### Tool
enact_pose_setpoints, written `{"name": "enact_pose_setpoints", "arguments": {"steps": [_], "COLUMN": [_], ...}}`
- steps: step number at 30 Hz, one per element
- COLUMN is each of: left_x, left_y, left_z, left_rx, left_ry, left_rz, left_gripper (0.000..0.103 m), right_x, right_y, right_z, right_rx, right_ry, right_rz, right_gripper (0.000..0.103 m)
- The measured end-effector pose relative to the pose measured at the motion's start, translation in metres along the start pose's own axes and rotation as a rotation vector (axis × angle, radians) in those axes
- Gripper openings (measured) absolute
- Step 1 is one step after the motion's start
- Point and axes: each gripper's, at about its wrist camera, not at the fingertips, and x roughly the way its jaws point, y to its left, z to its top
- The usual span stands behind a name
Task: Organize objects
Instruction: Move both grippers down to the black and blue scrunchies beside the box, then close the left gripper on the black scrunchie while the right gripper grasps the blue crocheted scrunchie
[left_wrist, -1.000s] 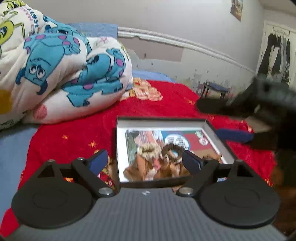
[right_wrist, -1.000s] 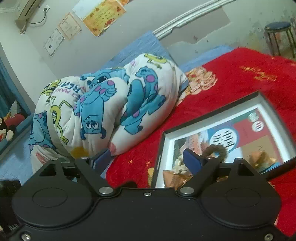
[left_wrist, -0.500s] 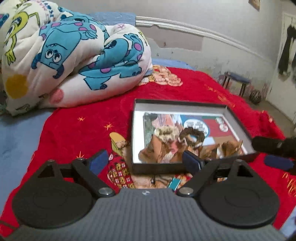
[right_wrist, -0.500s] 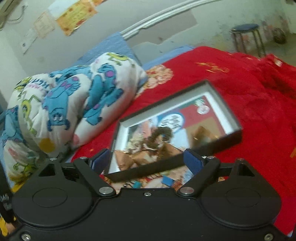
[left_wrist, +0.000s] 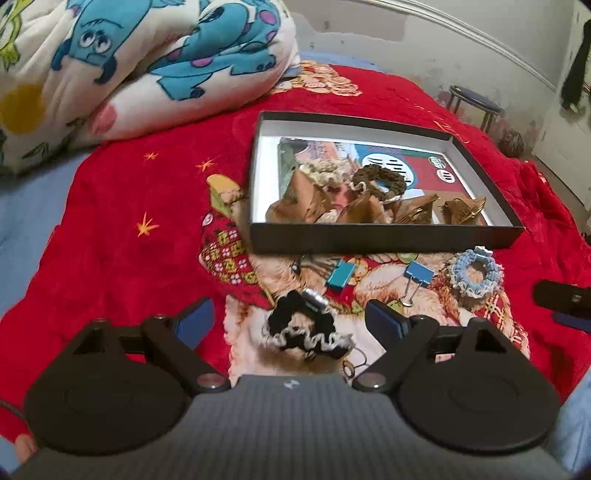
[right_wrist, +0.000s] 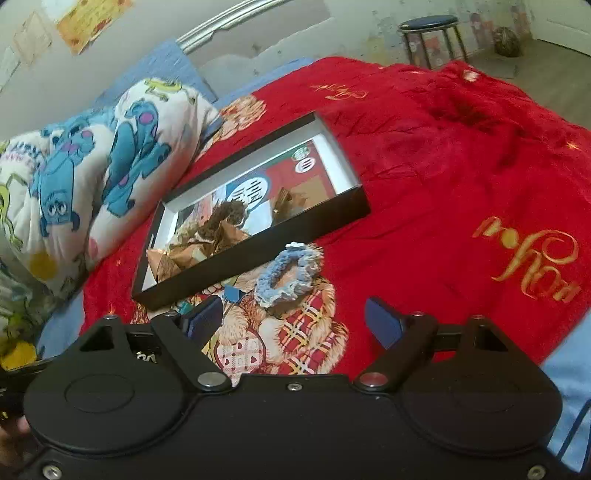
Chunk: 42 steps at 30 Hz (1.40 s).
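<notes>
Currently: my left tongs (left_wrist: 288, 319) released, empty, over black white-frilled scrunchie (left_wrist: 304, 330); my right tongs (right_wrist: 293, 317) released near pale-blue crocheted scrunchie (right_wrist: 286, 278). Both lie outside shallow black cardboard tray (left_wrist: 384, 242), likely awaiting sorting.

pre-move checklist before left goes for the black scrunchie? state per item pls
1. Left gripper jaws open, empty: ok.
2. Black scrunchie lined up between the jaws: ok.
3. Silver clip touching the scrunchie, may come along: not ok.
4. Box has room for it: ok.
5. Right gripper open, near blue scrunchie, clear of left's path: ok.
6. Jaw contact with the scrunchie: cannot tell.
</notes>
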Motion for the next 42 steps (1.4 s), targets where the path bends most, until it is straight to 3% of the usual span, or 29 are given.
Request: {"name": "enact_pose_setpoints", "arguments": {"steps": [6, 12, 17, 24, 30, 33, 34, 38, 42], "left_x": [0.018, 0.032, 0.039, 0.039, 0.038, 0.038, 0.037, 0.037, 0.038], "left_y": [-0.008, -0.013, -0.01, -0.024, -0.031, -0.032, -0.033, -0.035, -0.039], "left_z": [-0.01, -0.013, -0.012, -0.014, -0.017, -0.017, -0.017, -0.018, -0.019], "left_rx": [0.057, 0.07, -0.008, 0.063, 0.09, 0.089, 0.089, 0.095, 0.118], "left_ry": [0.041, 0.076, 0.086, 0.046, 0.015, -0.003, -0.01, -0.017, -0.017], "left_rz": [0.046, 0.042, 0.025, 0.087, 0.119, 0.106, 0.09, 0.076, 0.075], "left_gripper": [0.093, 0.083, 0.07, 0.059, 0.055, 0.043, 0.032, 0.025, 0.025], "right_x": [0.034, 0.078, 0.085, 0.096, 0.102, 0.101, 0.101, 0.1, 0.1], "right_y": [0.029, 0.038, 0.034, 0.025, 0.023, 0.018, 0.016, 0.006, -0.003], "right_z": [0.001, -0.001, 0.002, 0.01, 0.01, 0.011, 0.012, 0.015, 0.018], "right_rx": [-0.14, -0.214, -0.194, -0.137, -0.115, -0.065, -0.051, 0.007, 0.05], "right_ry": [0.023, 0.064, 0.042, 0.005, -0.032, -0.04, -0.038, -0.027, -0.019], "right_rz": [-0.043, -0.038, -0.028, -0.037, -0.09, -0.087, -0.084, -0.113, -0.096], "right_gripper": [0.084, 0.073, 0.07, 0.065, 0.049, 0.044, 0.04, 0.014, 0.013]}}
